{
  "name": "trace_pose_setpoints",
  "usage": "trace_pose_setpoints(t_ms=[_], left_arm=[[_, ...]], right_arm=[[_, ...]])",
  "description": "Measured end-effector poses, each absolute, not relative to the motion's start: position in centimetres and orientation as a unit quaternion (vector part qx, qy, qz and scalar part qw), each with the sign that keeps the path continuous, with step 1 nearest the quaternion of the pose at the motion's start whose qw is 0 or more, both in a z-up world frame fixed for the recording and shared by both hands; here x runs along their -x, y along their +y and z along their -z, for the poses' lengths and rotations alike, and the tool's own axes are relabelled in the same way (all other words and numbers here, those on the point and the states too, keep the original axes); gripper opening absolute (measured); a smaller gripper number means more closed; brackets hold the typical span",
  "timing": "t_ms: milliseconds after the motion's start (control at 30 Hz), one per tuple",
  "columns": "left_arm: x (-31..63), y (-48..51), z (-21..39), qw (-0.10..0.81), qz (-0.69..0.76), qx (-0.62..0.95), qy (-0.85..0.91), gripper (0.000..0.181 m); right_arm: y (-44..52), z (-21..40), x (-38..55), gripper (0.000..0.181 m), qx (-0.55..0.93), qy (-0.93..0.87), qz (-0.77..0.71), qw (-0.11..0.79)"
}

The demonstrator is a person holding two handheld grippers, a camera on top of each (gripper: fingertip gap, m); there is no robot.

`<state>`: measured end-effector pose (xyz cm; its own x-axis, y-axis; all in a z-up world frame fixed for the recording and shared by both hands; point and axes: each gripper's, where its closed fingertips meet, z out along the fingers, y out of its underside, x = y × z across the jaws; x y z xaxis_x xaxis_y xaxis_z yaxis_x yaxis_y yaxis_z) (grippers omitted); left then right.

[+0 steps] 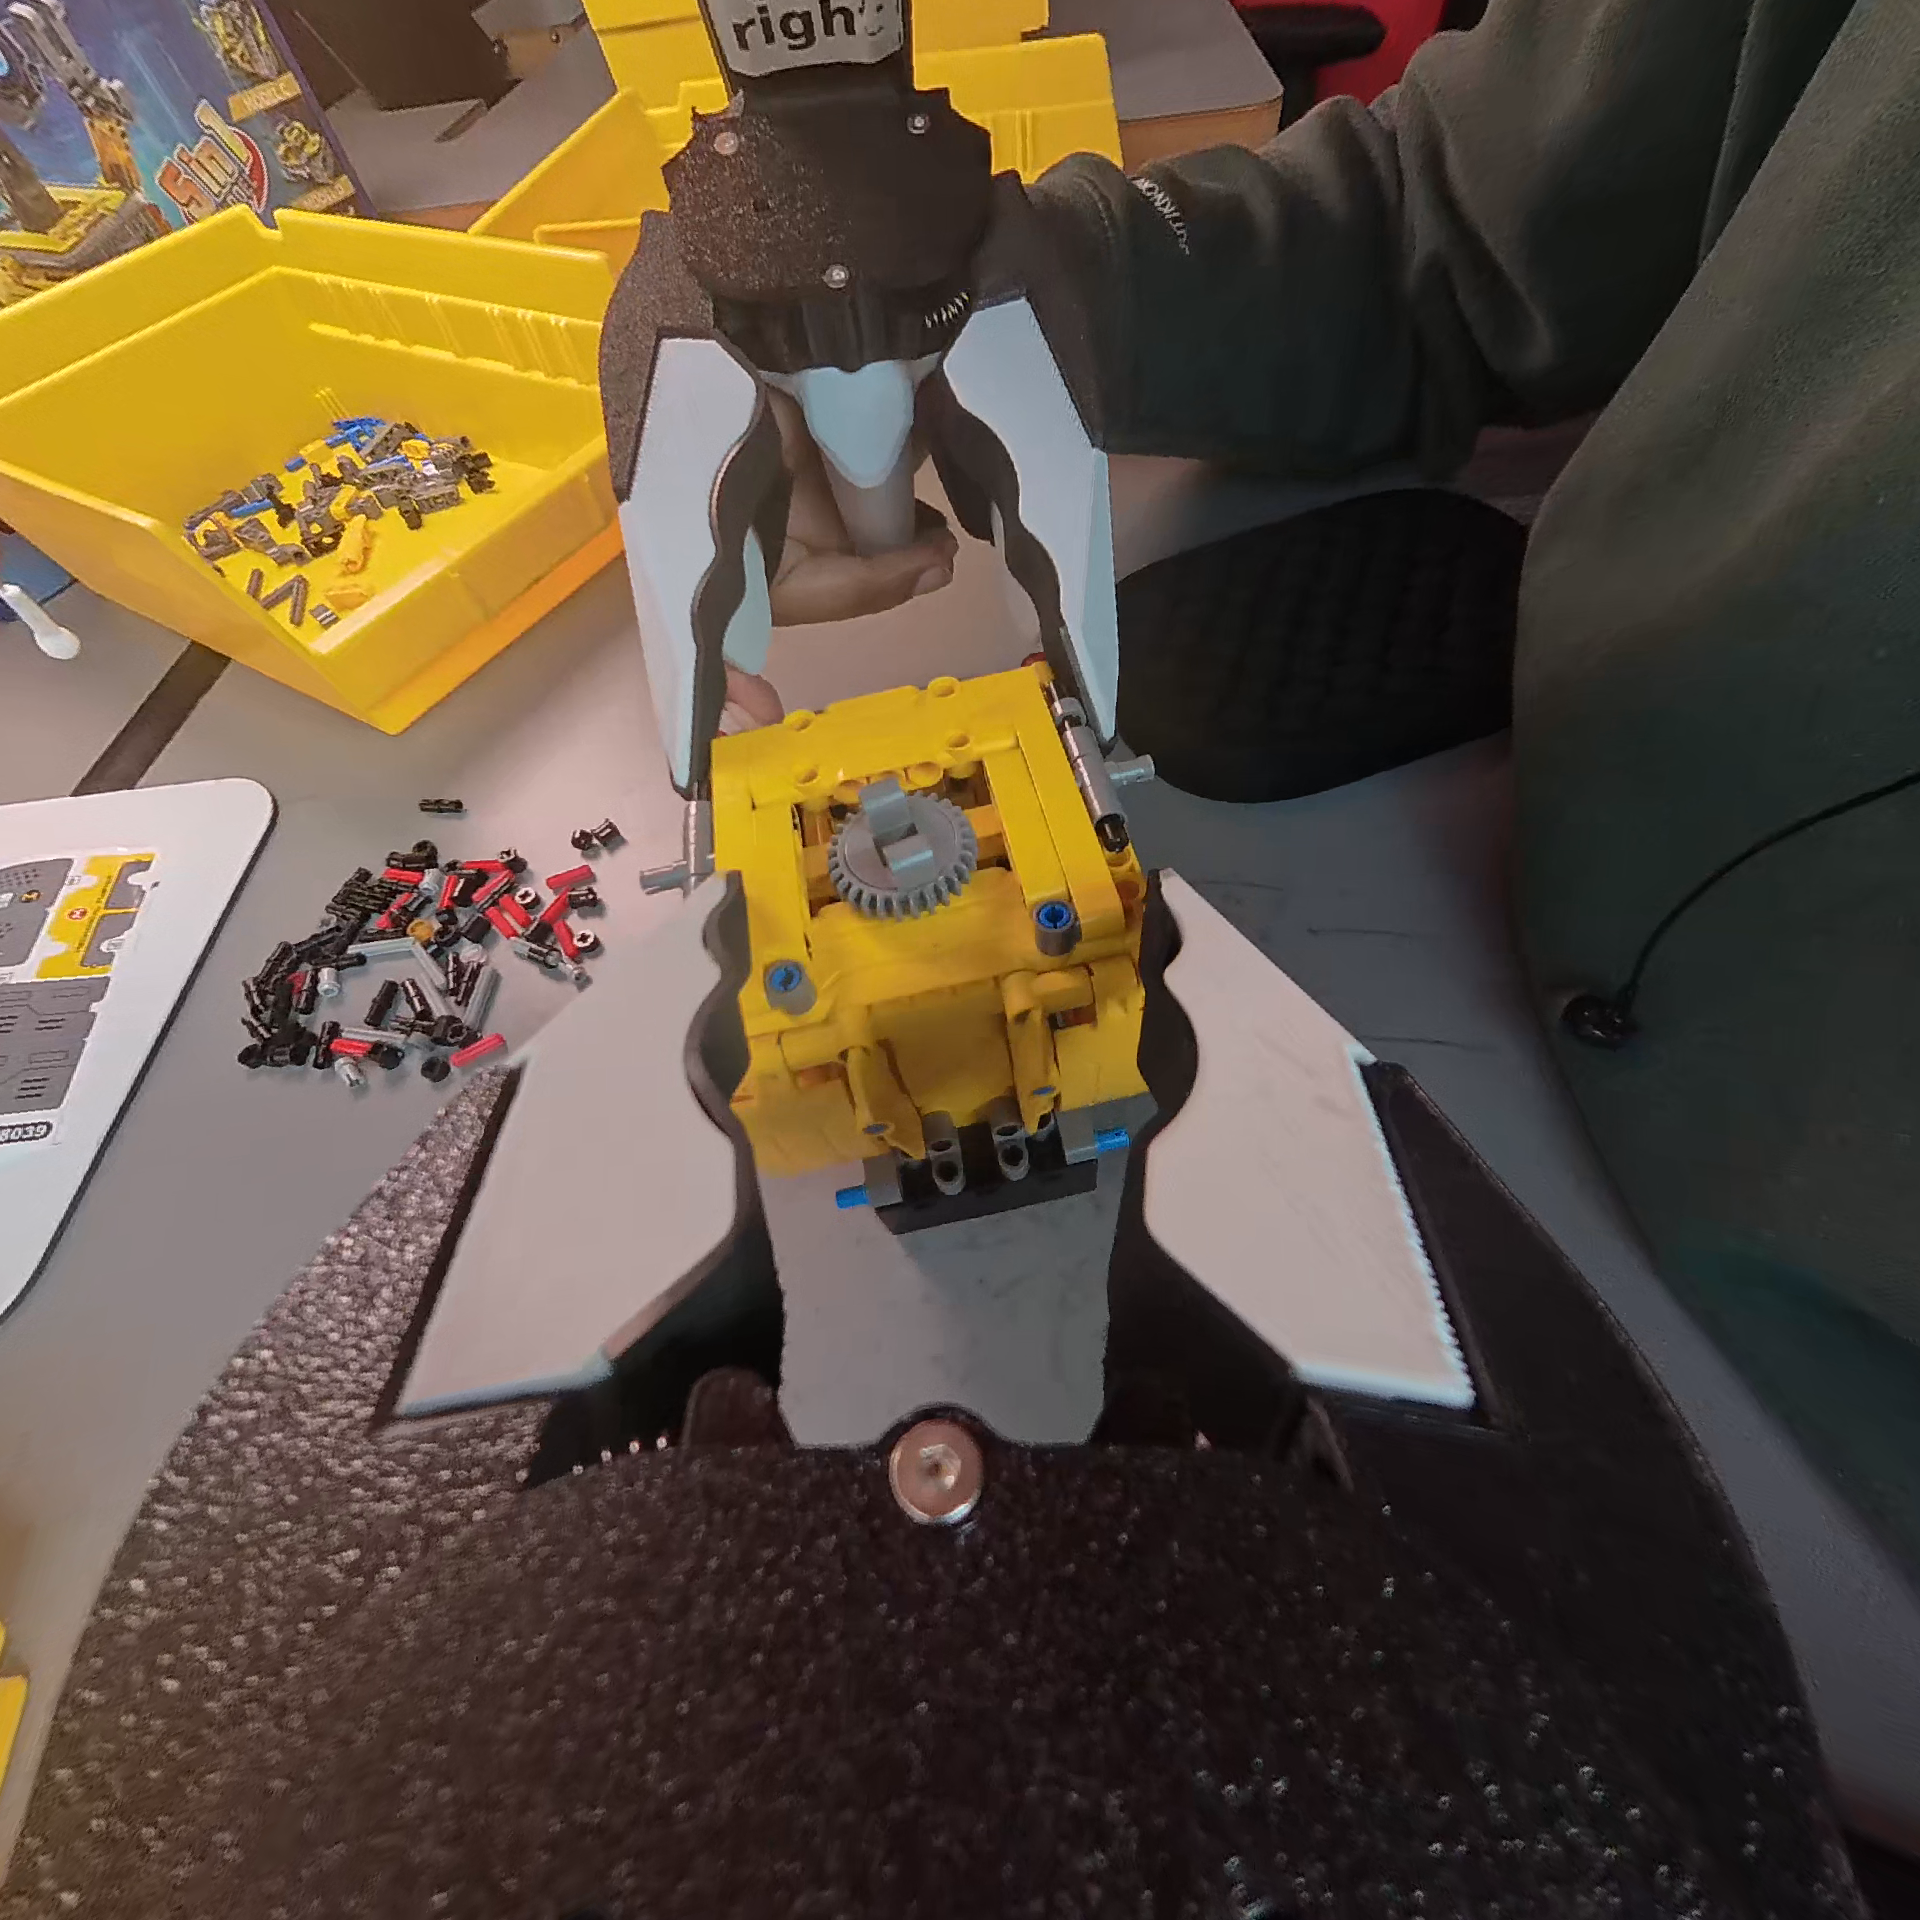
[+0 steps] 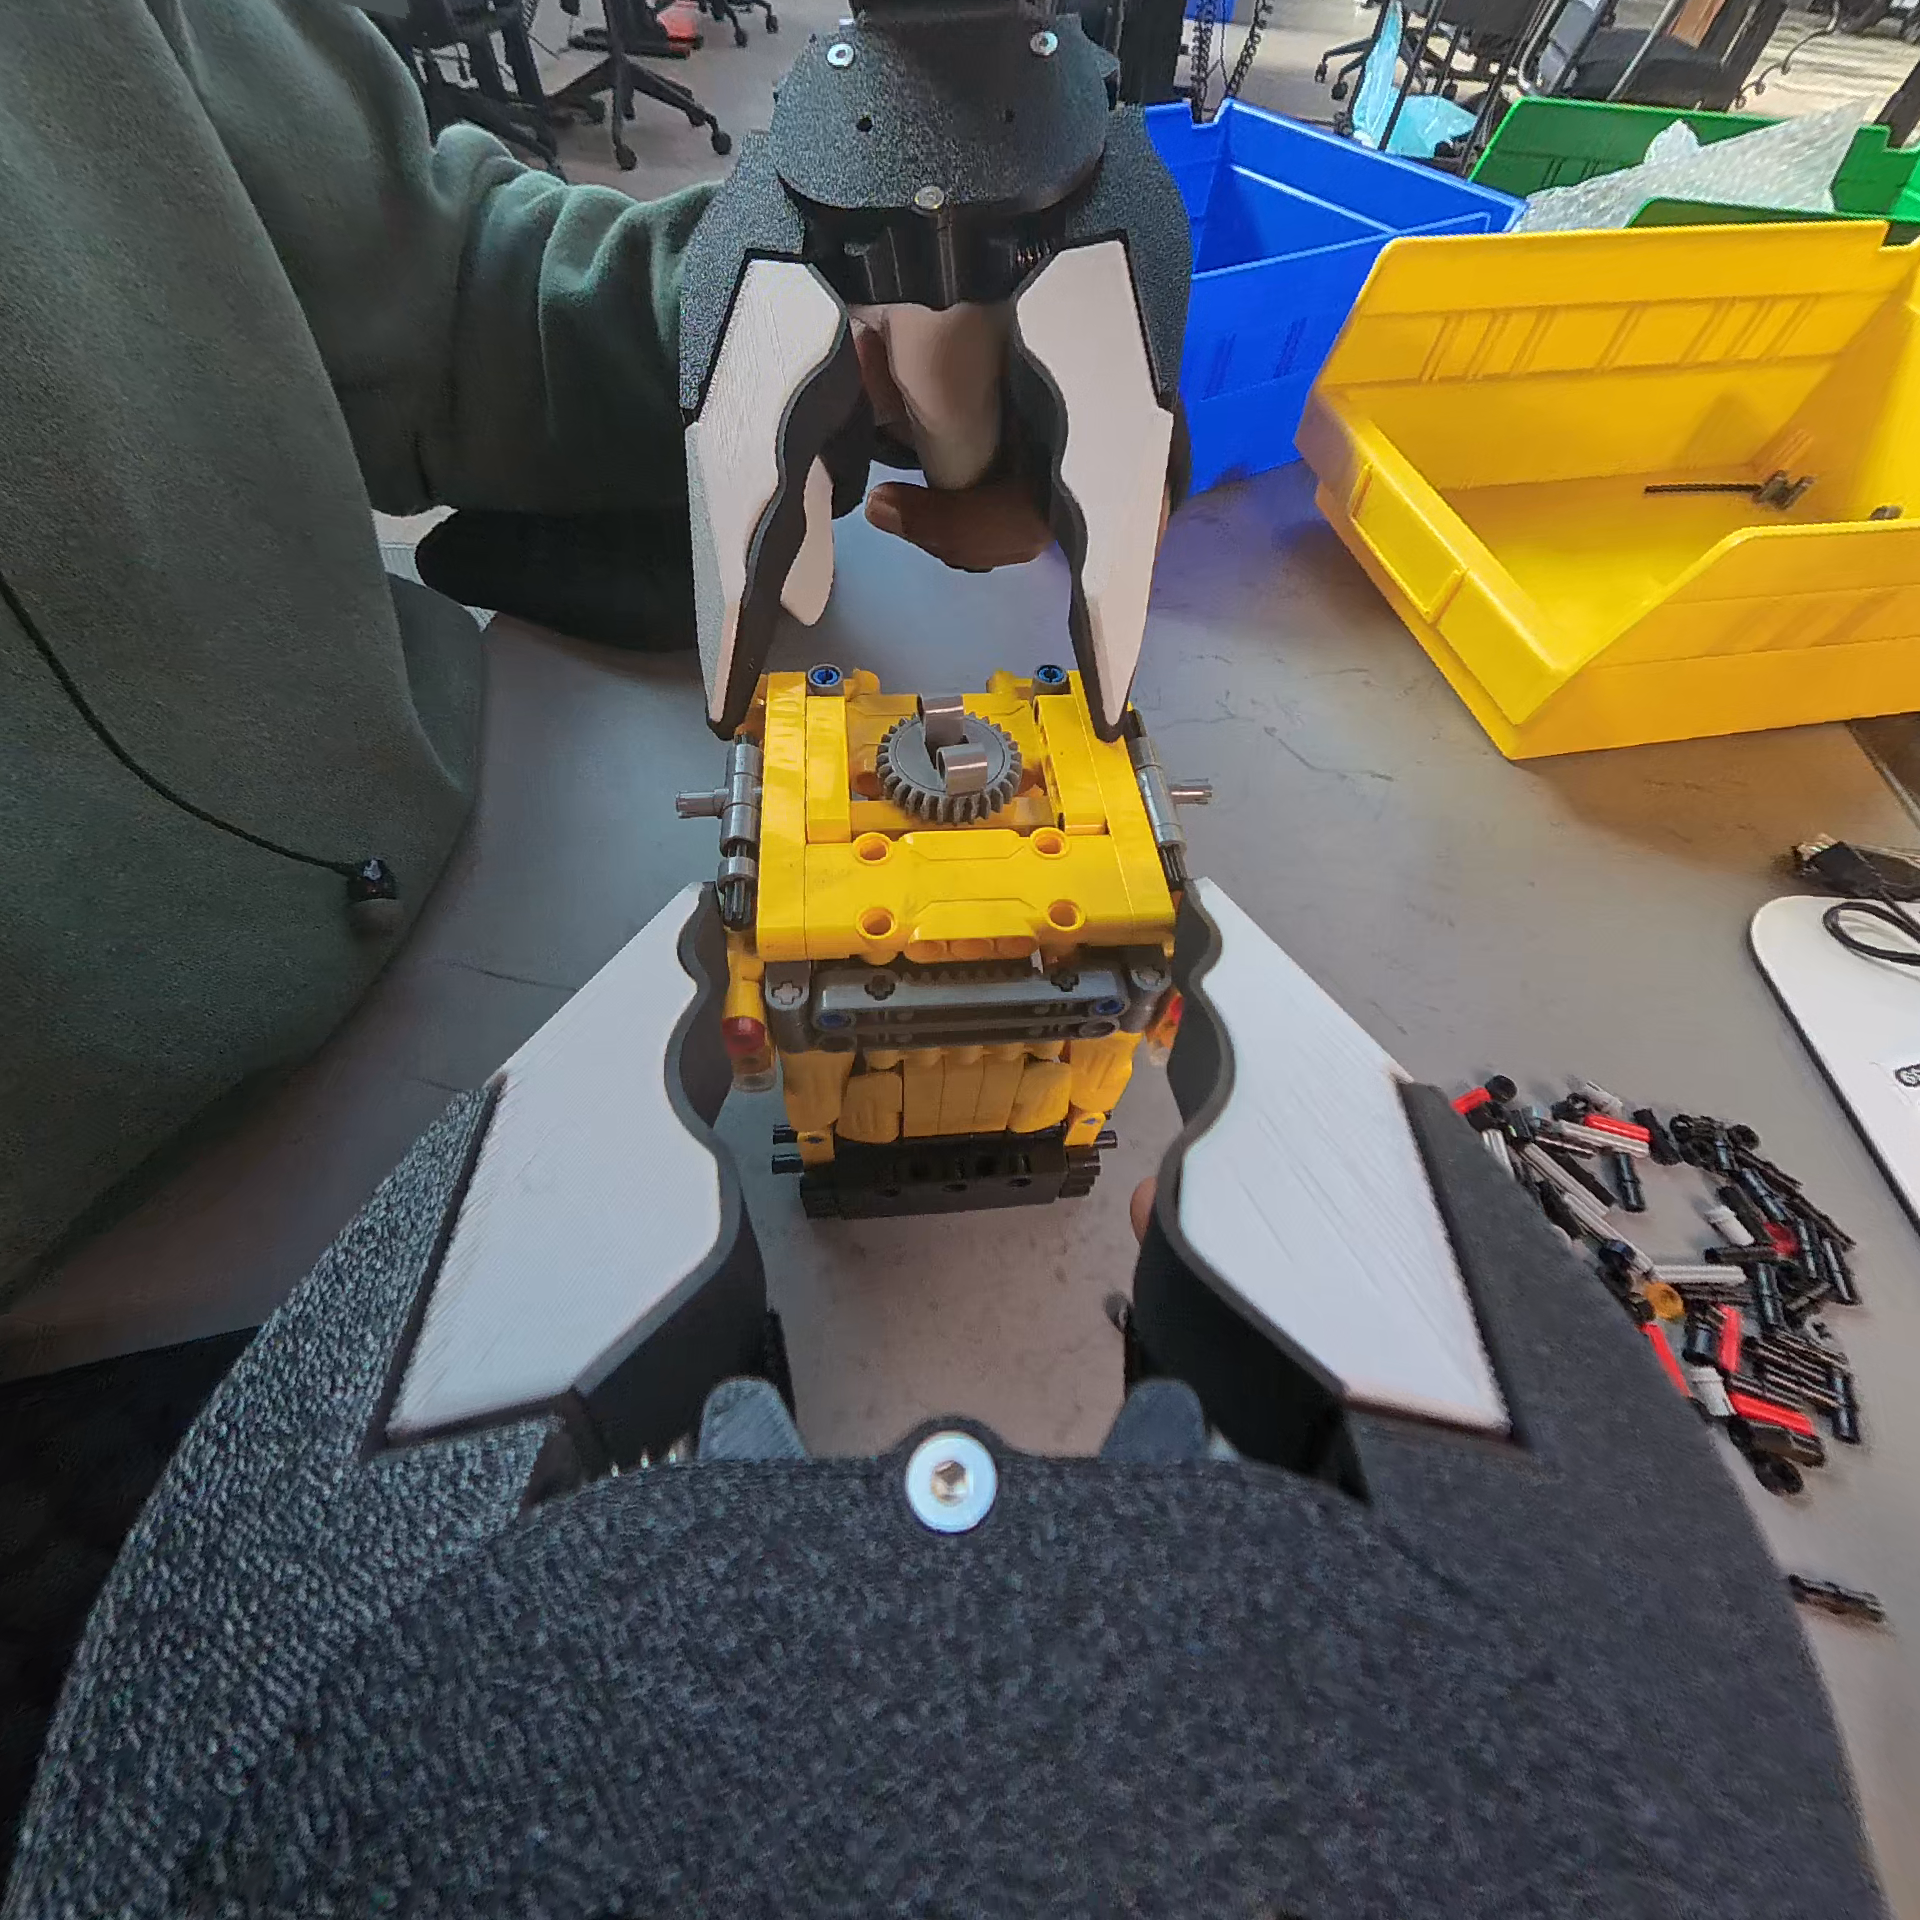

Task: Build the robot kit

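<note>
Yellow brick model (image 1: 930, 935) between both grippers' fingers (image 1: 582, 1174)

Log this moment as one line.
left gripper: shut on yellow brick model | right gripper: shut on model, opposite end | gear: on top | loose pins: on table

**Open-plan office, used as assembly bench**

Rolling office chairs (image 2: 634, 73) on hard floor beyond the grey table (image 2: 1403, 790). Yellow (image 2: 1621, 623), blue (image 2: 1278, 270), green (image 2: 1579, 145) parts bins along its far edge; loose connector pins (image 2: 1704, 1278) heaped near its right edge.
</note>
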<state>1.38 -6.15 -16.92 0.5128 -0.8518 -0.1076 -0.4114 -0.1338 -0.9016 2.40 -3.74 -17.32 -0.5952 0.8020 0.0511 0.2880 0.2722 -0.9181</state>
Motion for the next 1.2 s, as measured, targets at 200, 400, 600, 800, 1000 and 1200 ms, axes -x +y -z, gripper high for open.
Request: trace_pose_setpoints(t_ms=[200,400,600,800,1000,1200], left_arm=[[-0.3,-5.9,16.7,0.490,0.209,0.729,0.430,0.084],[-1.0,-6.2,17.0,0.480,0.228,0.730,0.430,0.080],[-0.2,-6.3,16.9,0.479,0.219,0.733,0.430,0.086],[-0.1,-6.2,17.0,0.474,0.234,0.738,0.418,0.085],[-0.5,-6.4,17.2,0.468,0.244,0.738,0.420,0.082],[-0.2,-6.5,17.0,0.474,0.238,0.735,0.422,0.087]], right_arm=[[-3.8,17.3,-2.4,0.086,0.359,-0.750,-0.486,0.268],[-3.9,17.3,-2.3,0.086,0.360,-0.750,-0.486,0.269],[-3.9,17.3,-2.6,0.086,0.357,-0.755,-0.483,0.265],[-3.4,16.7,-2.8,0.086,0.362,-0.753,-0.480,0.268],[-4.0,16.9,-2.5,0.087,0.362,-0.757,-0.474,0.267],[-3.2,16.1,-3.1,0.087,0.358,-0.758,-0.469,0.278]])
